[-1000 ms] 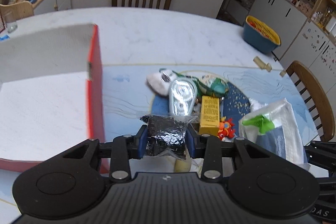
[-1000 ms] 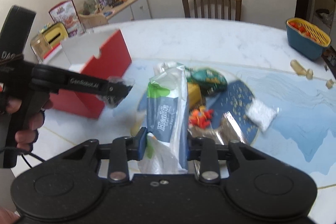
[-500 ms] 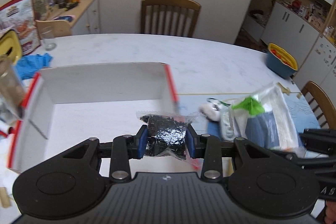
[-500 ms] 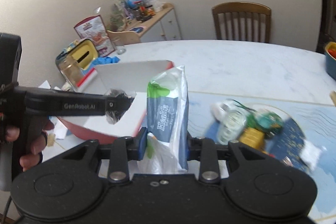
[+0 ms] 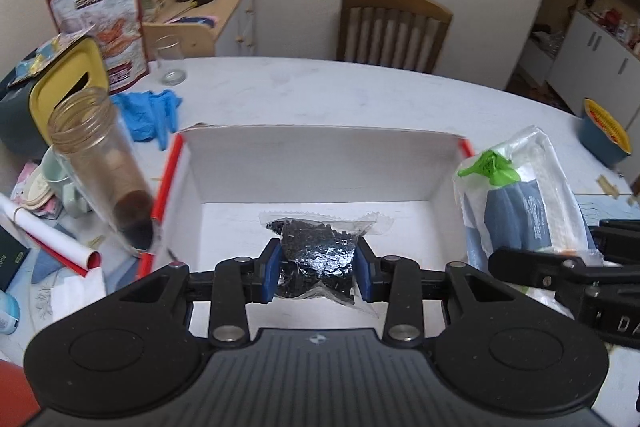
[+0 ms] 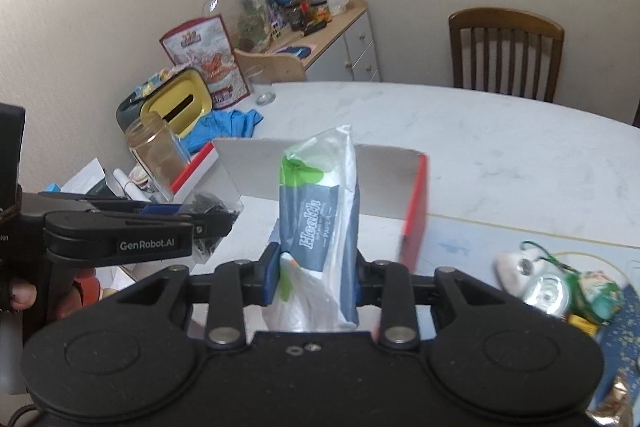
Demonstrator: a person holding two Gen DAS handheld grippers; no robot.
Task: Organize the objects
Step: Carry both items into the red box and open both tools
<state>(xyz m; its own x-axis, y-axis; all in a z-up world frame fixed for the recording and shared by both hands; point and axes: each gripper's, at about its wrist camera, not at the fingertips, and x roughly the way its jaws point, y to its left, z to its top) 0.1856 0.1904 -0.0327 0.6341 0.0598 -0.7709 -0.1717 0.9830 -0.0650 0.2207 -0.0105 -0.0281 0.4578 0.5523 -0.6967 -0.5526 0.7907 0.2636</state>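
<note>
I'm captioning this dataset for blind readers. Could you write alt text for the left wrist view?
The left gripper pinches a clear bag of black beads between its blue-padded fingers above an open, red-edged white box on a white table. At right, another gripper holds a pack of tissues; a glass jar stands left of the box.

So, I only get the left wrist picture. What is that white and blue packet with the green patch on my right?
Observer: A paper packet. The right wrist view shows "Health" and "paper" printed on it, and the right claw pinches it.
Operator: Is anything lying outside the box?
Observer: Yes. To the right of the red box lie a white toy, a shiny can and a green pouch.
Operator: Who holds my claw?
Observer: A person's hand grips the handle of the left claw, which pinches the bag of black bits.
</note>
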